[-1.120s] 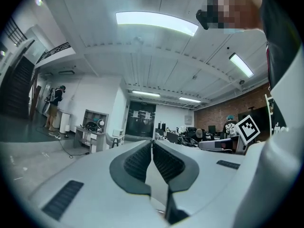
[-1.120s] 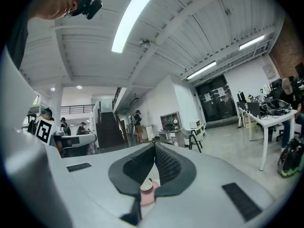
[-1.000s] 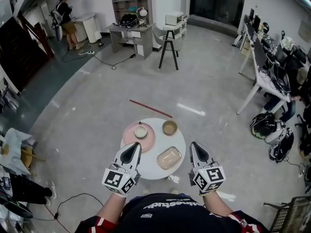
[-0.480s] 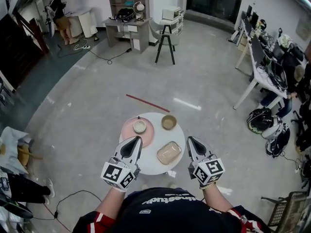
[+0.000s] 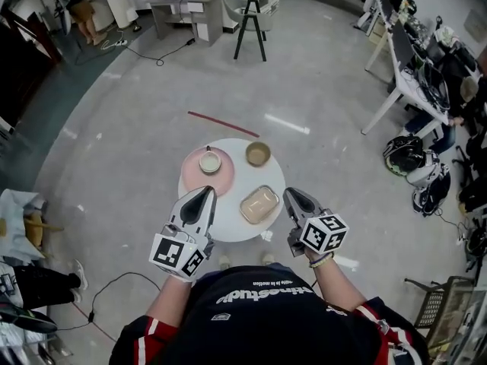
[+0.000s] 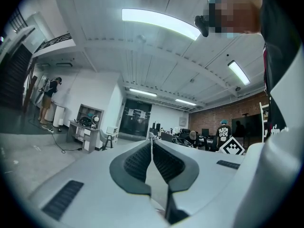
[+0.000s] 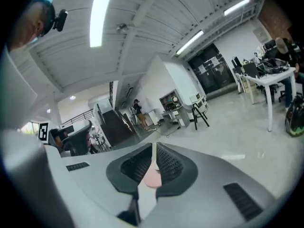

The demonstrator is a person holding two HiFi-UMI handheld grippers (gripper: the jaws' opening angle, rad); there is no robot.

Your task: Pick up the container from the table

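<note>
A beige rectangular container (image 5: pixel 259 205) lies on the near right part of the round white table (image 5: pixel 228 228). My left gripper (image 5: pixel 206 192) hangs over the table's near left edge, left of the container, with its jaws together and nothing in them (image 6: pixel 152 142). My right gripper (image 5: pixel 290 194) is just off the table's right edge, beside the container and apart from it. Its jaws have just been opening: a narrow gap shows between them (image 7: pixel 154 147) with nothing held, and the pink plate (image 7: pixel 152 177) shows through it.
The pink plate (image 5: pixel 199 177) carries a small white cup (image 5: pixel 210 160), and a brown bowl (image 5: pixel 258 153) stands at the table's far side. A red stick (image 5: pixel 224 125) lies on the floor beyond. Also around are a stool (image 5: pixel 249 25), a white desk (image 5: pixel 399 90) and bags (image 5: pixel 407 157) at right.
Both grippers have come down closer to the table's near edge, the right one further and with a roll of the wrist. The table objects have not moved.
</note>
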